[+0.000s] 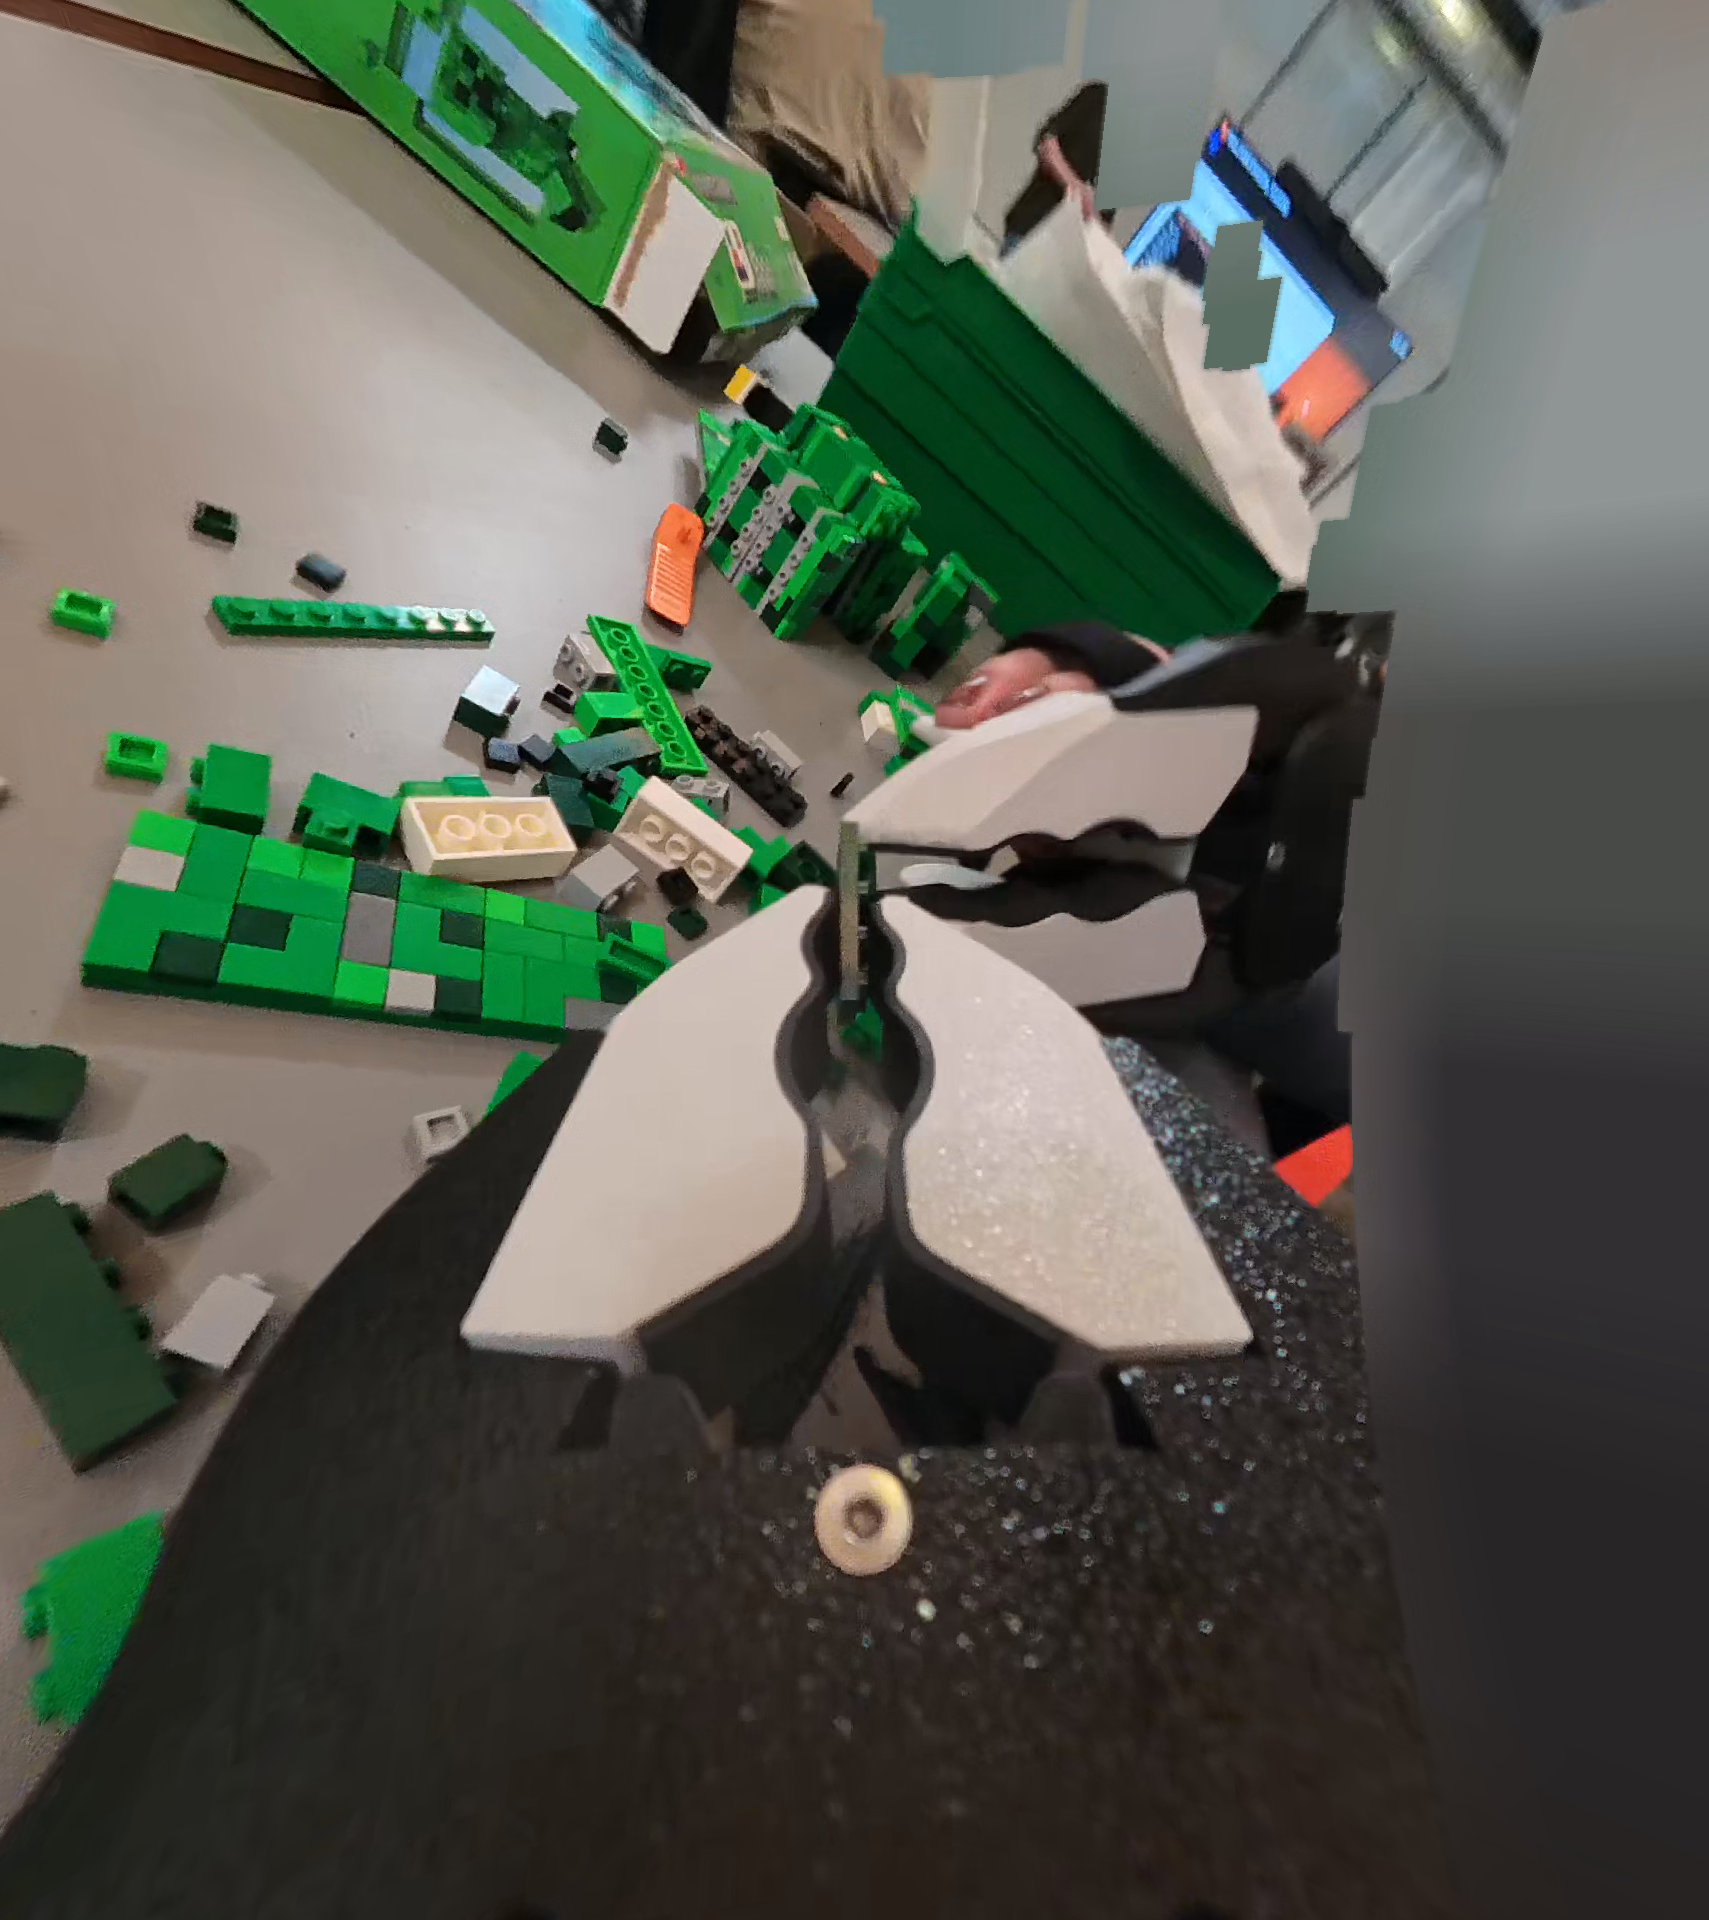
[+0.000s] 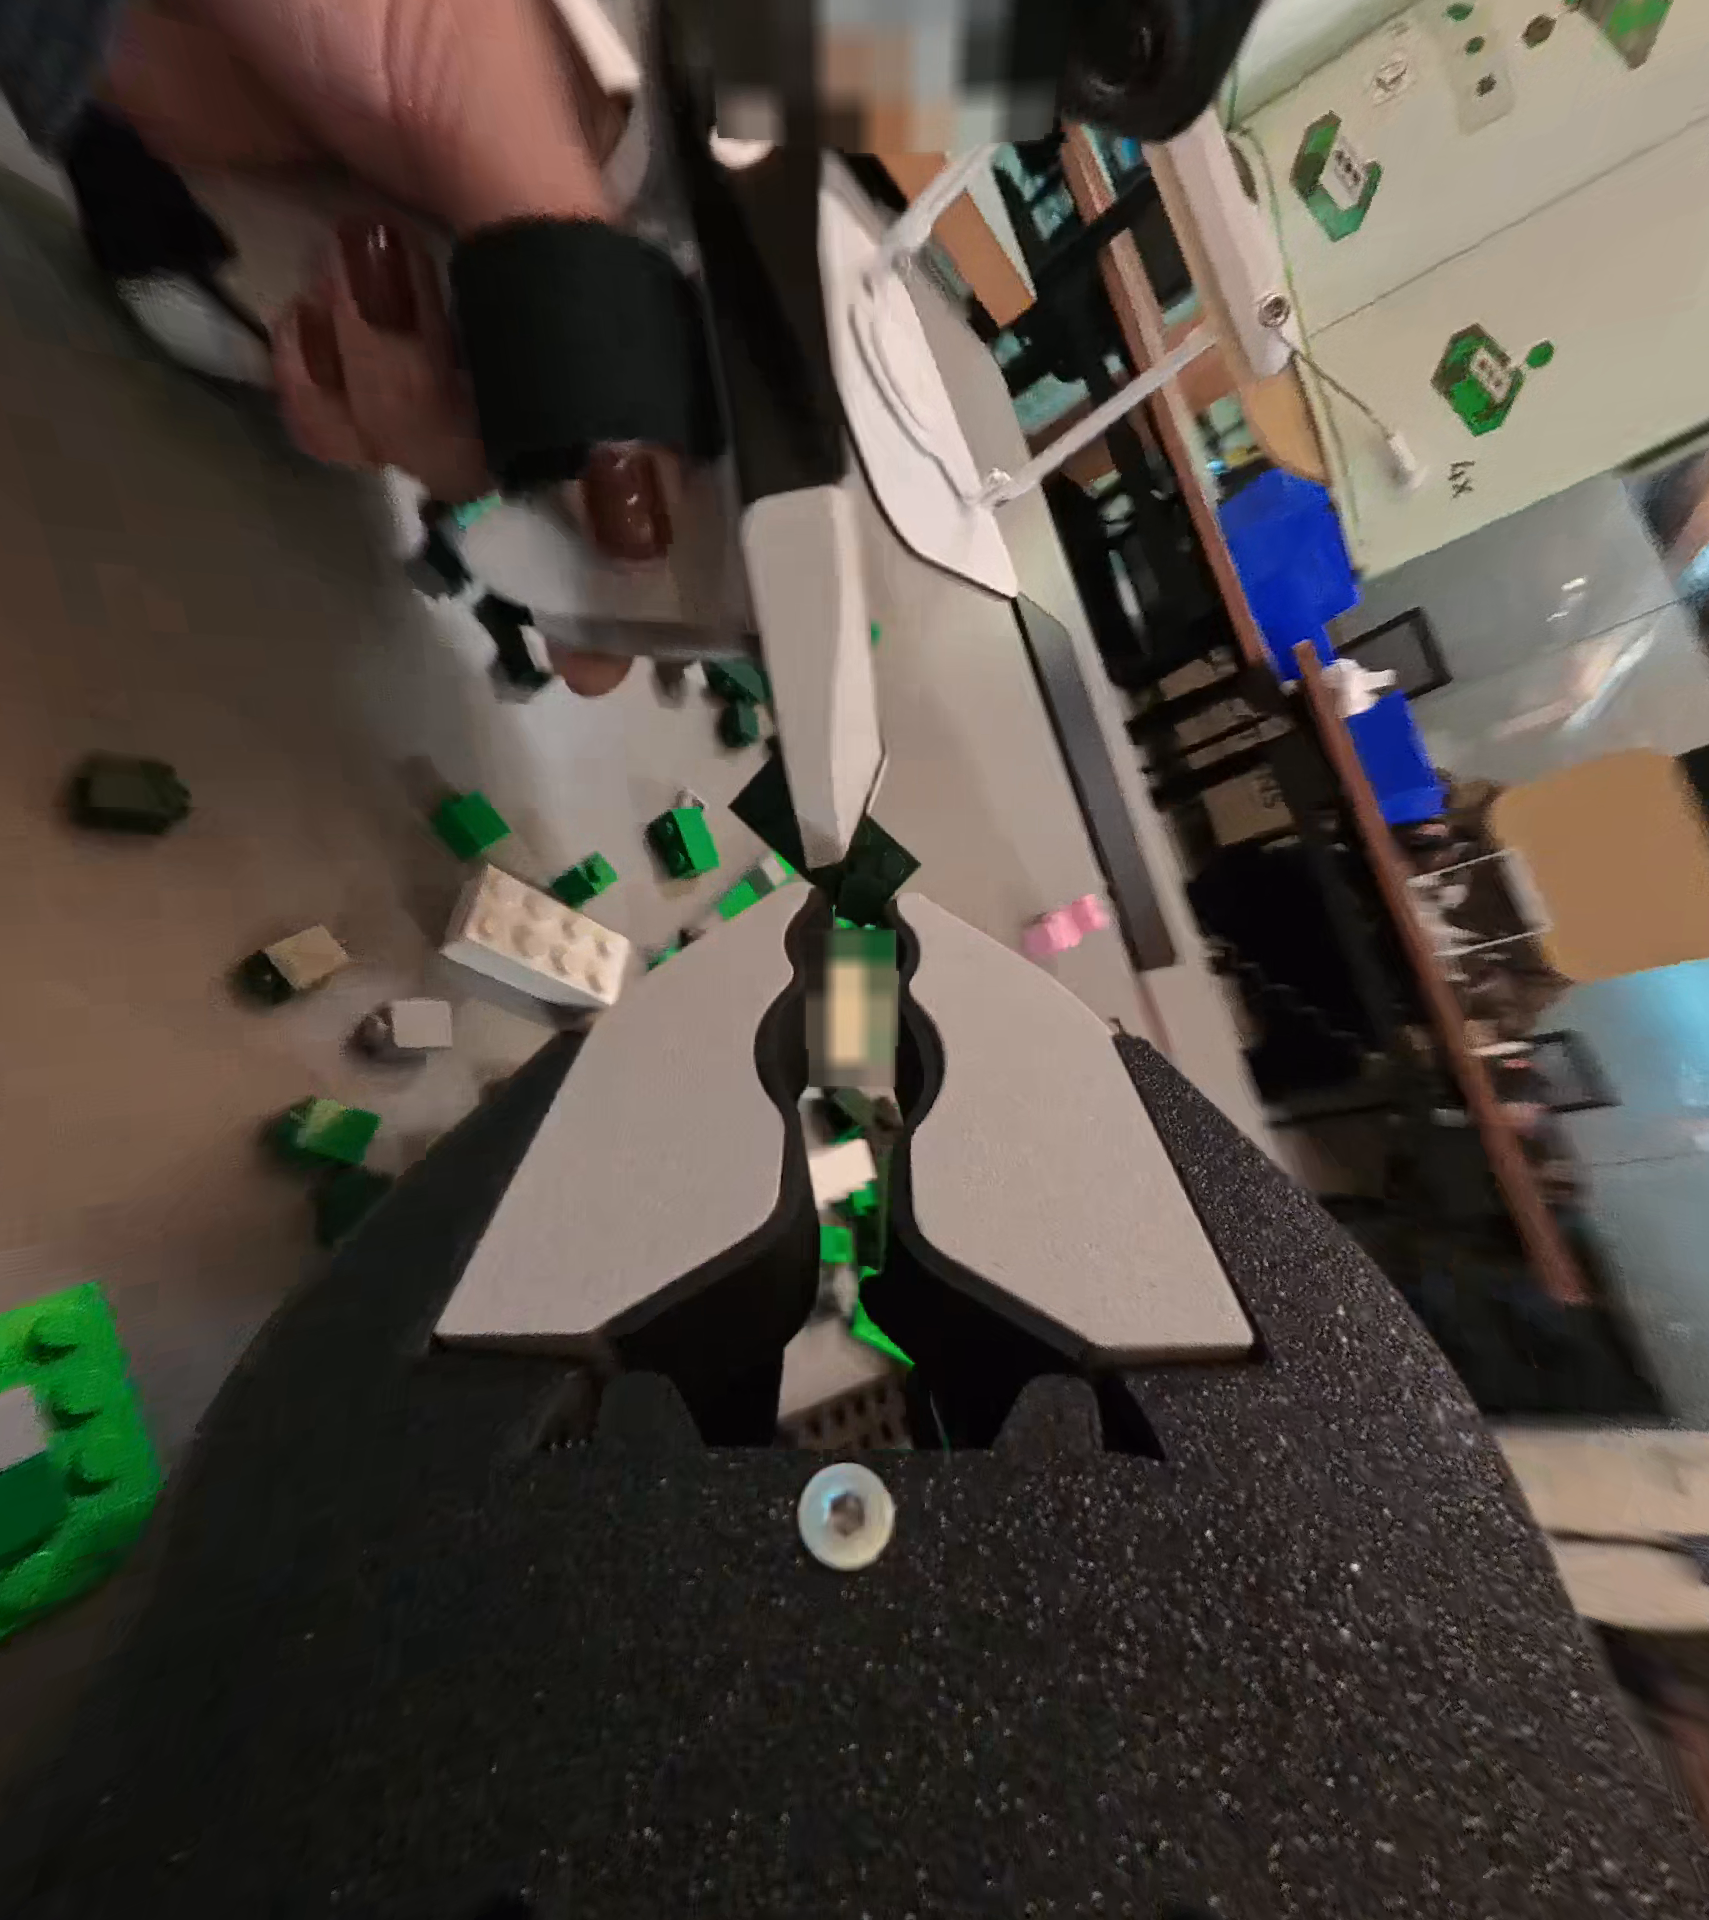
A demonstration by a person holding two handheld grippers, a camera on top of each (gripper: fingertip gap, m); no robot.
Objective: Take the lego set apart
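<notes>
Left wrist view: green bin [image 1: 1016, 468] holds white paper [image 1: 1141, 343].

A pale grey table [image 1: 154, 312] carries everything. Nearest the middle lies a flat panel of green tiles [image 1: 351, 935] with a few grey and dark squares set into it. Just beyond it two white bricks [image 1: 486, 836] lie among a heap of small loose pieces. A long green plate [image 1: 351, 618] lies alone farther out, and an orange brick separator [image 1: 673, 566] rests beside a partly built green block structure [image 1: 819, 520]. Dark green bricks [image 1: 60, 1325] lie scattered along the near left. A green set box [image 1: 538, 156] sits at the far edge. A pink brick [image 2: 1063, 928] lies apart on the other side.
</notes>
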